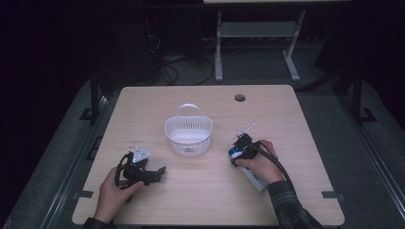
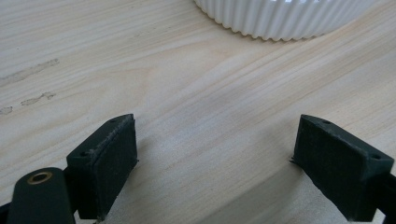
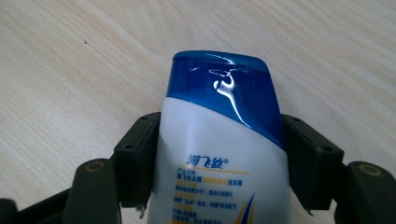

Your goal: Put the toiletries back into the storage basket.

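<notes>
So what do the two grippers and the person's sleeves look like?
Both grippers are black. The left gripper carries a grey three-cornered plate and has blocky pads with brass-coloured screw eyes. A black cable trails from the right gripper. The right sleeve is dark plaid.

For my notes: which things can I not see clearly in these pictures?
- Shampoo bottle: lower part cut off by the right gripper view's bottom edge; small print too small to read.
- White basket: cut off by the left gripper view's top edge.
- Right gripper: mostly covered by the hand, high view.

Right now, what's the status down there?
Right gripper jaws clamp white plastic shampoo bottle with blue cap. Left gripper open, idle. White ribbed plastic basket ahead, path clear.
</notes>
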`<move>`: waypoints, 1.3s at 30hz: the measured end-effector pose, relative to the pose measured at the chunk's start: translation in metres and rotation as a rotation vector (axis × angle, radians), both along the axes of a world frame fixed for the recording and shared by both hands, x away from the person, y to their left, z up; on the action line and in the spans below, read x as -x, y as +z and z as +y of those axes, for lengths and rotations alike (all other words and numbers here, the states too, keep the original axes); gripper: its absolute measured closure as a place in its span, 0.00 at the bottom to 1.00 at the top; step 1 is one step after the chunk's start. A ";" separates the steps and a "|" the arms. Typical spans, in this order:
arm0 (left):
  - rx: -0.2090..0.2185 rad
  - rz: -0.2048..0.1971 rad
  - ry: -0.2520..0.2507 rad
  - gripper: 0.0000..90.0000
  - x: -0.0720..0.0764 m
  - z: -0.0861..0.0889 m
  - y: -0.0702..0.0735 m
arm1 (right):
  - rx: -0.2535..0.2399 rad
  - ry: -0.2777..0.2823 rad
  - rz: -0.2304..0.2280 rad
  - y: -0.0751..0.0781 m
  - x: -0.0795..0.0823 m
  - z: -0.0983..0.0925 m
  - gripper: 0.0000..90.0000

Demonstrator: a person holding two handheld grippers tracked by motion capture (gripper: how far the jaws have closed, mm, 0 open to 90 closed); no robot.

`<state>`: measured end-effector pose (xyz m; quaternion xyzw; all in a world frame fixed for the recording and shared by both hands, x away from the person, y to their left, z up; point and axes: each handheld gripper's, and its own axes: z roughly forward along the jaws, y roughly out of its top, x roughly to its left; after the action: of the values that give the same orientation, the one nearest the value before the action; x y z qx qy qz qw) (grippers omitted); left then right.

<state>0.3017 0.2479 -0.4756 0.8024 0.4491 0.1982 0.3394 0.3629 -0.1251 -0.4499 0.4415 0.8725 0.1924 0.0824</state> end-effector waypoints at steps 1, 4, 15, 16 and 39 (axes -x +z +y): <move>0.000 0.000 0.000 0.14 0.000 0.000 0.000 | 0.000 -0.002 0.000 0.000 0.000 0.000 0.38; -0.002 0.001 -0.001 0.14 0.000 0.000 0.000 | 0.001 -0.005 0.000 0.000 0.000 0.000 0.39; 0.000 0.001 -0.001 0.14 0.000 0.000 0.000 | -0.006 -0.026 0.012 0.002 -0.002 -0.002 0.39; 0.001 0.000 -0.001 0.14 0.000 0.000 0.000 | -0.010 -0.028 0.008 0.003 -0.001 -0.003 0.40; 0.001 -0.002 -0.001 0.14 0.000 0.000 0.000 | -0.193 -0.035 -0.148 0.029 0.018 -0.030 0.40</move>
<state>0.3017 0.2480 -0.4758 0.8022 0.4485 0.1986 0.3405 0.3452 -0.1553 -0.4209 0.4473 0.8335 0.3062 0.1069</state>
